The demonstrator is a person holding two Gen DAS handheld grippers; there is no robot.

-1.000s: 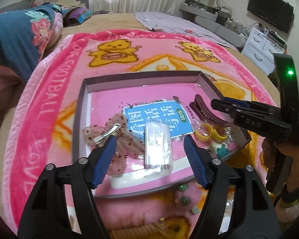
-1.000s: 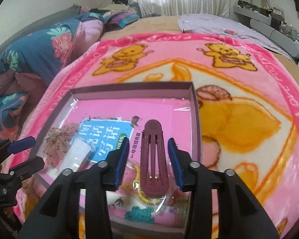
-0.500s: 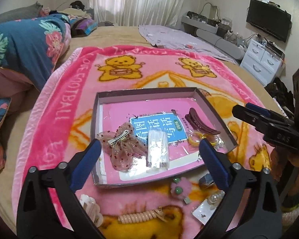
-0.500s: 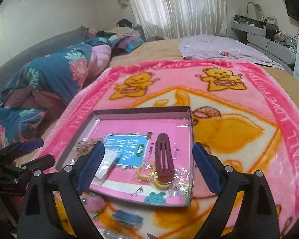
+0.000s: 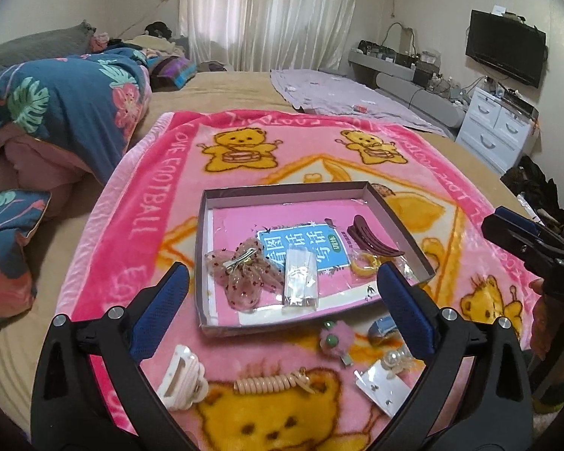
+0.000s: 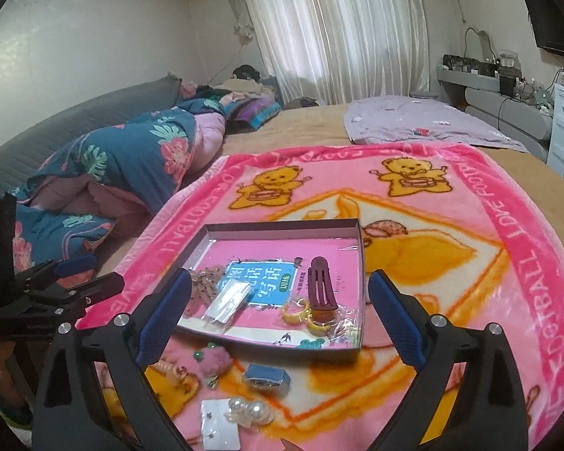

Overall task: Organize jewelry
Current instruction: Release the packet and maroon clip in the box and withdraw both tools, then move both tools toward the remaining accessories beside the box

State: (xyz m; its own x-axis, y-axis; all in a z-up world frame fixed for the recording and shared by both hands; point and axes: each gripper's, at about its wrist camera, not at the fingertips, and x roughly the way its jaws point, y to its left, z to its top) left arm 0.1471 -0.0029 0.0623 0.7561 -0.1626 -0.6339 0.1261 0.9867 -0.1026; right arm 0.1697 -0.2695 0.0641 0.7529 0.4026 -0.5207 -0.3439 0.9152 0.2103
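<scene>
Flanking the tray [image 5: 391, 213] — both grippers' fingers [image 5: 161, 314] wide apart, empty.

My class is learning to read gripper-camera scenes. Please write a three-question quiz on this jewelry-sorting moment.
1. True or false: the maroon hair clip lies inside the tray.
2. Which lies on the blanket outside the tray? A) yellow rings B) pearl earrings on a card C) the sheer bow clip
3. Fill in: both the left gripper and right gripper are ____, holding nothing.

Key: 1 true; 2 B; 3 open.
</scene>
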